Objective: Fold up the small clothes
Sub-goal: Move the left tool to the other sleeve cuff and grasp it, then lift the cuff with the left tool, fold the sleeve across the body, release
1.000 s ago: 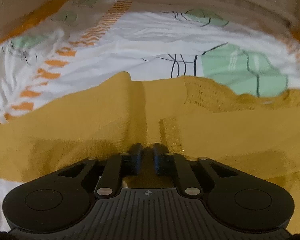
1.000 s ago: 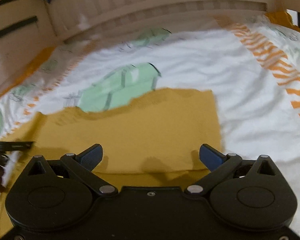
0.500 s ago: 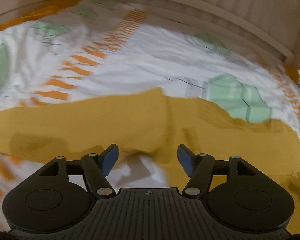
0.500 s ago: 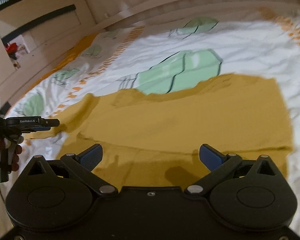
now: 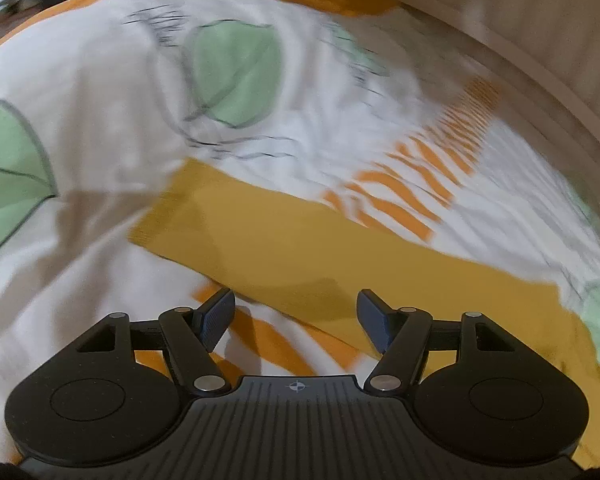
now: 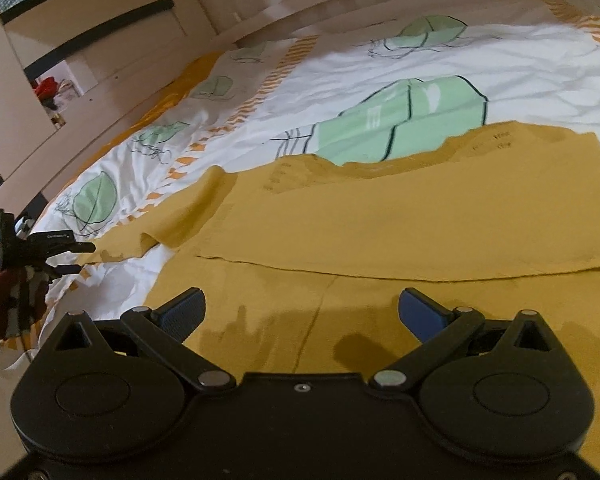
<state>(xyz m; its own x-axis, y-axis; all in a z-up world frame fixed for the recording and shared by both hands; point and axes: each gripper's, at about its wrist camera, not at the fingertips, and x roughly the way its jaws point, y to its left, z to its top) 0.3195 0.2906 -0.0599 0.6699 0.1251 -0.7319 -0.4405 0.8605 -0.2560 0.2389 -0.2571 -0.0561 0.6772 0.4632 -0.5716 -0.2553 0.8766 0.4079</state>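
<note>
Probably risking a bunched sleeve (image 5: 260,232): hovering there with left gripper (image 5: 296,316) spread, empty; right gripper (image 6: 300,312) also spread, empty.

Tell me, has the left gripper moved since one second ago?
Yes. The left gripper went from the mustard-yellow knitted garment's middle out towards its sleeve end; jaws now apart, empty.
</note>
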